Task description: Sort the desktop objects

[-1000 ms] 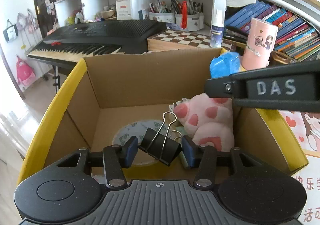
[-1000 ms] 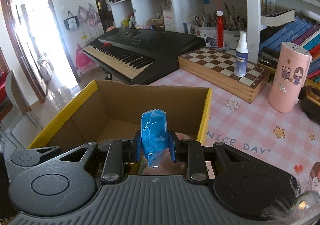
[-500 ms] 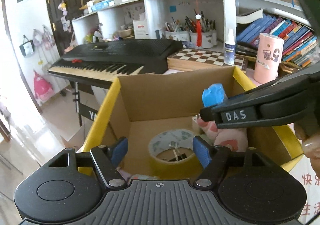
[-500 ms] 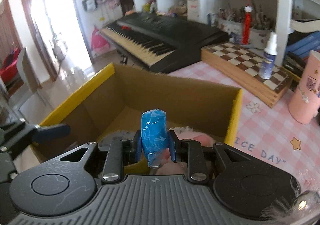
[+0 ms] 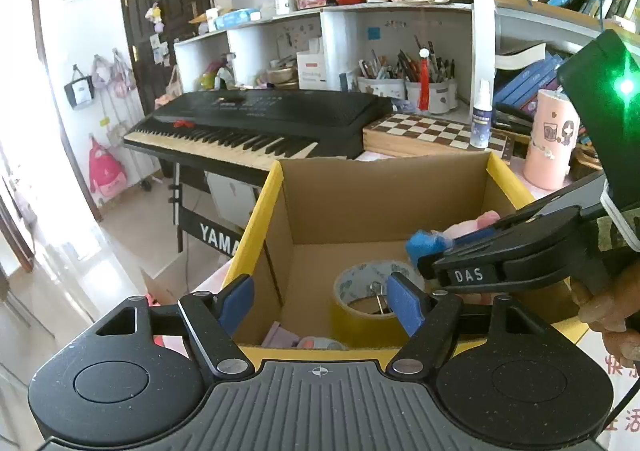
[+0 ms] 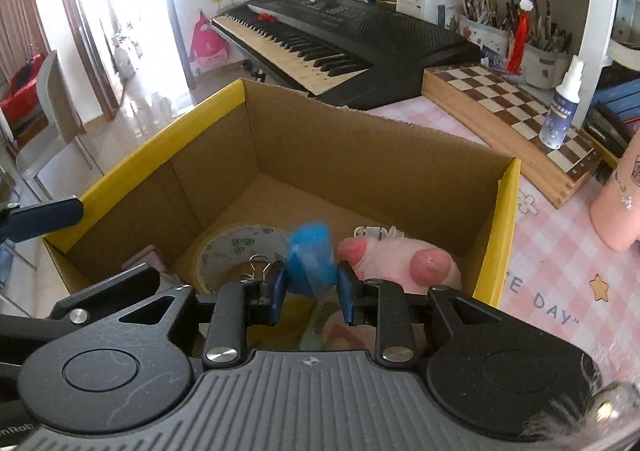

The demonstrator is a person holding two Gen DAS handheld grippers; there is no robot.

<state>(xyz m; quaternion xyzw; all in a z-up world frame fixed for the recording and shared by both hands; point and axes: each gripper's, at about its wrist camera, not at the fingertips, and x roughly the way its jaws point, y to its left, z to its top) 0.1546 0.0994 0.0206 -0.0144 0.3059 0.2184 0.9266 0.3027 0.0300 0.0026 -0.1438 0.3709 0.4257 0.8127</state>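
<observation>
An open cardboard box with yellow rims (image 5: 260, 211) (image 6: 160, 139) holds a tape roll (image 5: 360, 315) (image 6: 236, 247), a pink plush toy (image 6: 400, 263) and a black binder clip (image 6: 260, 265) lying in the roll's hole. My left gripper (image 5: 320, 295) hovers over the box's near edge, its jaws opening with nothing between them. Over the box's right side, my right gripper (image 6: 311, 287) has its jaws opening. A small blue wrapped thing (image 6: 310, 255) (image 5: 426, 245) sits blurred between the pads, which no longer press on it.
A black keyboard (image 6: 340, 35) stands behind the box. A wooden chessboard (image 6: 512, 103) with a spray bottle (image 6: 564, 103) and a pink canister (image 5: 552, 139) stand to the right on the pink checked cloth (image 6: 560, 271). Crowded shelves (image 5: 400, 11) are behind.
My left gripper opened and let the binder clip fall into the tape roll, then drew back and up. My right gripper dipped toward the box and loosened on the blue thing.
</observation>
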